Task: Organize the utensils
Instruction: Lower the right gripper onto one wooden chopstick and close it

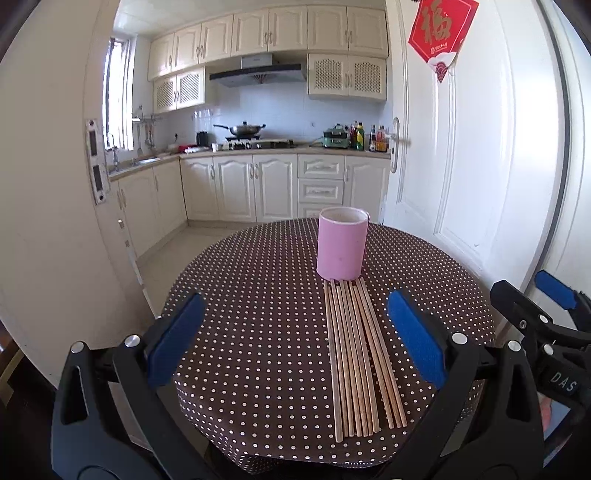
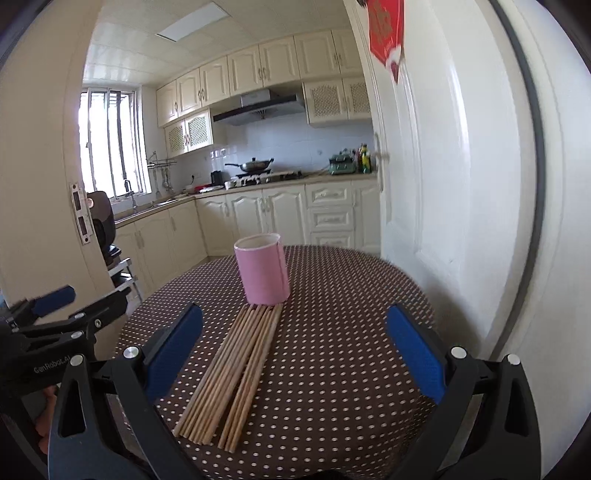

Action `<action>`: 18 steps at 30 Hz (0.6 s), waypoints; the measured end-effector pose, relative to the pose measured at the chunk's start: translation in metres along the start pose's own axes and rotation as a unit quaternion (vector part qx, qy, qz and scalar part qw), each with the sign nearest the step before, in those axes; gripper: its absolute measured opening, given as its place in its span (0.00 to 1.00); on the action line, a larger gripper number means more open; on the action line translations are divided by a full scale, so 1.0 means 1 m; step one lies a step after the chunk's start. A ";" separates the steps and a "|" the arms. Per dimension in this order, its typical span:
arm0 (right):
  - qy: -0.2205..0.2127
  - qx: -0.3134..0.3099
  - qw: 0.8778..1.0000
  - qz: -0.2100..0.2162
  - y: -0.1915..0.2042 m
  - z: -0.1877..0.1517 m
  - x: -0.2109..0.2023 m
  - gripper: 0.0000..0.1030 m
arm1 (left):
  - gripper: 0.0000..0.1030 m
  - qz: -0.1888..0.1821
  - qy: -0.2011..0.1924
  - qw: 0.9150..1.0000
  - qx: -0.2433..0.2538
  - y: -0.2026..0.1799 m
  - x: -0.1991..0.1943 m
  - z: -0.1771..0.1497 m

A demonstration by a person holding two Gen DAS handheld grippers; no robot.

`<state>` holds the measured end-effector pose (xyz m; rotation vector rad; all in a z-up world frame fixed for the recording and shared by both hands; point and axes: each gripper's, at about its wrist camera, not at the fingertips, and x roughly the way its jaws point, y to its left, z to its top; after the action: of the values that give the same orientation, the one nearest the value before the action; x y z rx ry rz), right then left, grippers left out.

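Several wooden chopsticks [image 1: 360, 358] lie side by side on the brown polka-dot table [image 1: 258, 332], their far tips touching a pink cylindrical holder [image 1: 342, 243] that stands upright and looks empty. My left gripper [image 1: 295, 339] is open and empty, held above the table's near edge, with the chopsticks between its fingers, closer to the right one. In the right wrist view the chopsticks [image 2: 236, 373] lie in front of the holder [image 2: 263, 271]. My right gripper [image 2: 291, 354] is open and empty, above the near edge. Each gripper shows in the other's view: the right [image 1: 546, 306] and the left [image 2: 74, 306].
A white door [image 1: 480, 166] with a red paper hanging [image 1: 441, 33] stands close to the table's right side. Behind is a kitchen with cream cabinets [image 1: 258, 188], a stove with a wok [image 1: 245, 129] and bottles [image 1: 369, 138] on the counter. A door frame [image 1: 55, 184] is on the left.
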<state>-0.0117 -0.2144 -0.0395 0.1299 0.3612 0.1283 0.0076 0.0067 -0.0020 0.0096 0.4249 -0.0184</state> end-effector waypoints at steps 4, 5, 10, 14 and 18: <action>0.029 0.018 0.999 0.004 -0.004 0.000 0.017 0.93 | 0.94 0.008 0.016 1.000 0.002 0.003 0.014 -0.002; 0.037 0.020 0.999 0.008 -0.005 0.000 0.022 0.93 | 0.94 0.005 0.024 1.000 0.001 0.004 0.020 -0.002; 0.104 -0.002 0.994 0.025 -0.003 0.002 0.054 0.93 | 0.94 -0.029 0.079 0.996 -0.007 0.007 0.050 -0.001; 0.166 -0.017 0.985 0.040 -0.002 0.007 0.084 0.93 | 0.94 -0.054 0.125 0.991 0.007 0.006 0.078 -0.001; 0.214 -0.023 0.975 0.050 -0.002 0.016 0.113 0.93 | 0.94 -0.064 0.168 0.984 0.020 0.005 0.102 0.000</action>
<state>0.0988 -0.2017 -0.0636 0.0732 0.7826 0.2659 0.1008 0.0104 -0.0439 0.0261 0.7618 -0.1531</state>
